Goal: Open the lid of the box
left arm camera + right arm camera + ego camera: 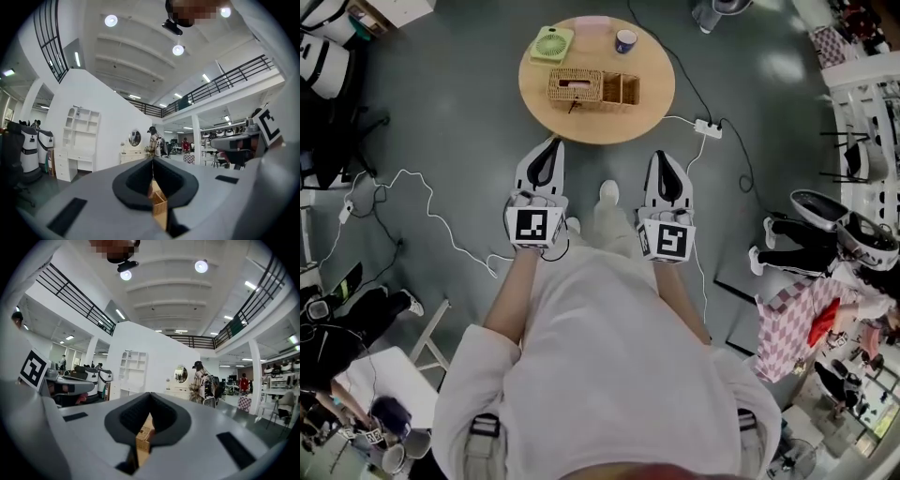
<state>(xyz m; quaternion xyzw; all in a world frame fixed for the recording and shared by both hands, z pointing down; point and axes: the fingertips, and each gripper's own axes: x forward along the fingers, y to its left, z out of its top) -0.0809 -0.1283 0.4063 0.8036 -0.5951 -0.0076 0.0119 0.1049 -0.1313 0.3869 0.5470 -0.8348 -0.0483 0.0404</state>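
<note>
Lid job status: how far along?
Done: nothing; the wicker box on the round table looks closed. In hand: left gripper and right gripper are shut, empty, short of the table's edge. To do: reach the box, grip its lid, lift it open.

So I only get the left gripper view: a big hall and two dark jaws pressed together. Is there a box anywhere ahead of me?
Observer: Yes. The head view shows a wicker box on a round wooden table, and its lid looks shut.
Operator: Am I touching it?
Observer: No. The left gripper is near the table's front edge, well apart from the box.
Operator: And the other one?
Observer: The right gripper is level beside it, jaws together, holding nothing.
</note>
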